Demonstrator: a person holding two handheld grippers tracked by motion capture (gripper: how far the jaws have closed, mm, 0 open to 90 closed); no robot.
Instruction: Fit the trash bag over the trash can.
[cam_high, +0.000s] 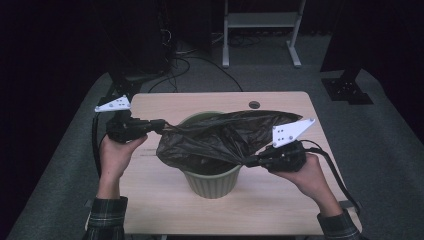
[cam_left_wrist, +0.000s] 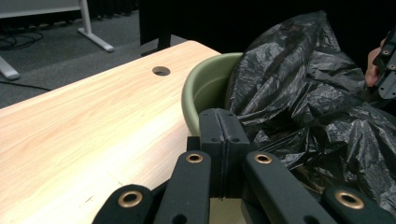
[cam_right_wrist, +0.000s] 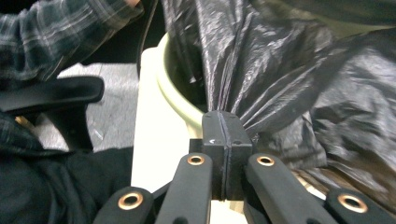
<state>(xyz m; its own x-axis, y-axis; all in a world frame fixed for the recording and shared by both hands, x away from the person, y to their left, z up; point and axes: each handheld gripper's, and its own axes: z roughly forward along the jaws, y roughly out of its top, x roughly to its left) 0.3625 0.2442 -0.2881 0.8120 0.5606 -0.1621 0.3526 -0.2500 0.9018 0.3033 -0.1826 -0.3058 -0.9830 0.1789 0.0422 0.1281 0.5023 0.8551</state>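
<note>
**Black bin bag stretched over a green bin**

On the wooden table (cam_high: 165, 200), a round green waste bin (cam_high: 212, 185), standing upright near the middle; behind it, close to the far edge, a small cable hole (cam_high: 254, 105) in the tabletop; beyond the table, grey carpet with the white legs of a frame (cam_high: 260, 30) and some loose cables (cam_high: 185, 62). Nothing between the grippers and the bin; only the bag itself covering most of the bin's mouth.

Black bin bag (cam_high: 220, 137) spread across the top of the bin, pulled out flat between both grippers, partly sagging into the opening; in the left gripper view the green rim (cam_left_wrist: 196, 86) still bare at the side toward the table, the crumpled bag (cam_left_wrist: 308, 93) lying beside and above it.

Left gripper (cam_high: 161, 126): jaws fully closed, pinching the left corner of the bag; pads pressed together with the thin film between. Right gripper (cam_high: 250, 161): jaws closed as well, clamping a gathered fold of the bag (cam_right_wrist: 261, 70) right at the tips, just above the bin's rim (cam_right_wrist: 175, 98).

Left hand (cam_high: 117, 150) held left of the bin, gripper pointing level toward the right; right hand (cam_high: 305, 172) at the near right of the bin, gripper pointing level toward the left; both forearms in checked sleeves (cam_high: 105, 215) entering from the bottom edge.
</note>
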